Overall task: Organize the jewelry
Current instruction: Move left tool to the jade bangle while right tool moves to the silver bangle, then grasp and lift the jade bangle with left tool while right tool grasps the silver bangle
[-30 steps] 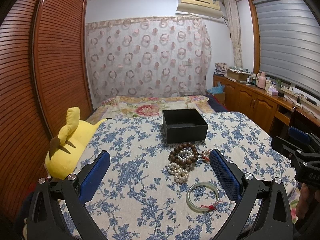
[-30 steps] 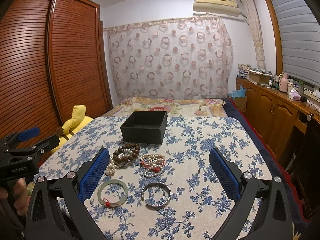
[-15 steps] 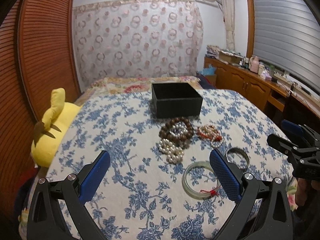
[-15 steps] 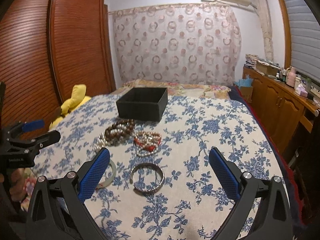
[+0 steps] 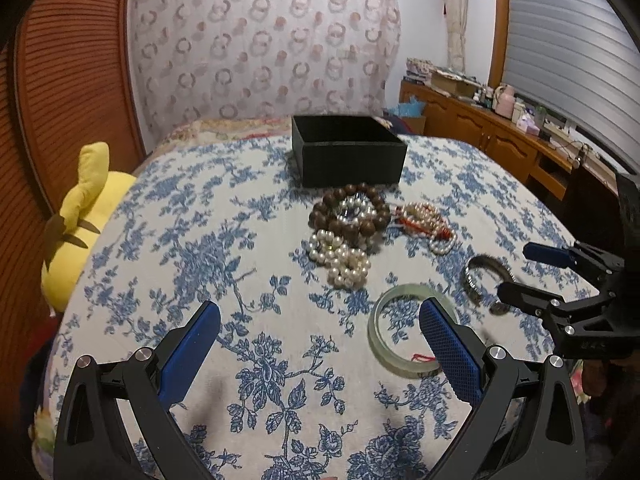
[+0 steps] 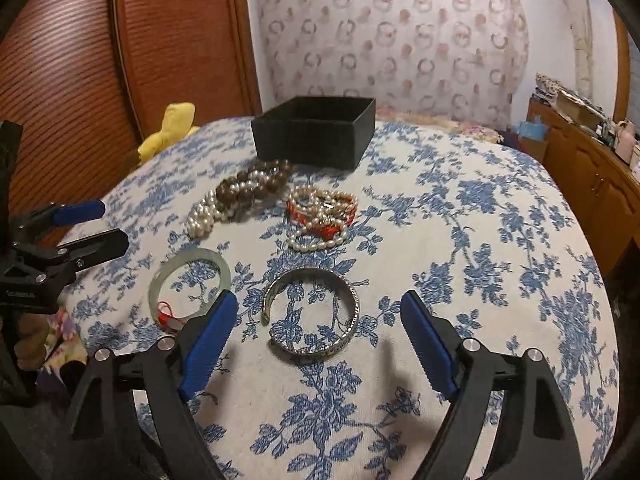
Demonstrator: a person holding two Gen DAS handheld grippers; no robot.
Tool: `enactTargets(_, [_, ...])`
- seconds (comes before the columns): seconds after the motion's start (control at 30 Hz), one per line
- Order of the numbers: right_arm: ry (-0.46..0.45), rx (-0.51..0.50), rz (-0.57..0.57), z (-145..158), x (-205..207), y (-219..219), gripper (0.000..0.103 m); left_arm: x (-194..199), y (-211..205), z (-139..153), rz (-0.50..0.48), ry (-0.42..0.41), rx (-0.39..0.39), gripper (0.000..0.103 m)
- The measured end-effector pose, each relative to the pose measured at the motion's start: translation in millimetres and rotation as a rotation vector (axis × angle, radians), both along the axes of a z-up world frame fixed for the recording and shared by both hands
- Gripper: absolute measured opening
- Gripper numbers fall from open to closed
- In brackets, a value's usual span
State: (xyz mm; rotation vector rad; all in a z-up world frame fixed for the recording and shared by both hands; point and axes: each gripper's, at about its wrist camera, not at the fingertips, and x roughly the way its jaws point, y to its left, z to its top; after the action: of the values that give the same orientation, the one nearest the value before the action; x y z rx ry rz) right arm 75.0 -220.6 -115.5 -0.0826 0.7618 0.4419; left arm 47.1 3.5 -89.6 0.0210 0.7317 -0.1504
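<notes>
A: Which bracelet lies nearest the right gripper [image 6: 316,332]?

B: The open silver metal cuff bracelet [image 6: 314,312]. It lies flat on the blue-flowered bedspread [image 6: 480,240], just ahead of the jaws and between their lines, a little toward the left one. Its gap faces the left pad. The jaws have just been closing a little, yet they stand wide apart with nothing between the pads.

A: And the left gripper [image 5: 320,332]?

B: Its jaws are wide open too, and empty. The pale green jade bangle with a red thread [image 5: 404,334] lies off to their right side; the right pad overlaps its ring in the left wrist view, though I cannot tell whether it touches.

A: Where does everything sit, taking the black square open box [image 6: 316,130] as the mark?

B: The brown wooden bead bracelet [image 6: 252,188] and white pearl strand [image 6: 202,218] lie just in front of the box, the red and pearl tangle [image 6: 324,212] beside them. The bangle and cuff lie nearer the grippers, well apart from the box.

A: So which hand takes the cuff?

B: The right one, I judge. The cuff lies in its path, and the ring is flat, so one pad probably has to go inside the rim.
</notes>
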Motion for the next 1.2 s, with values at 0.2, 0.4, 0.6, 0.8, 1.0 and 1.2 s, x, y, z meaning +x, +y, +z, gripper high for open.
enactTargets(0.2, [0.043, -0.048, 0.032, -7.4, 11.5, 9.5, 0.079, 6.2, 3.1, -11.6, -0.004, 0.046, -0.003, 0.097])
enactTargets(0.4, [0.063, -0.088, 0.037, -15.9, 16.3, 16.5, 0.075, 9.9, 1.6, -19.8, -0.023, 0.078, -0.004, 0.097])
enactTargets(0.6, [0.047, -0.113, 0.041, -15.1, 12.8, 13.1, 0.060, 15.0, -10.1, -25.3, -0.082, 0.111, -0.024, 0.097])
enactTargets(0.8, [0.040, -0.092, 0.020, -12.4, 11.7, -4.6, 0.060, 18.6, -31.2, -25.5, -0.171, 0.121, -0.024, 0.096])
enactTargets(1.0, [0.025, -0.079, -0.001, -7.3, 13.7, -14.5, 0.060, 20.9, -51.3, -28.6, -0.243, 0.132, 0.009, 0.082])
enactTargets(1.2, [0.022, -0.076, -0.002, -6.5, 14.7, -15.5, 0.060, 21.1, -60.9, -33.1, -0.279, 0.126, 0.049, 0.074])
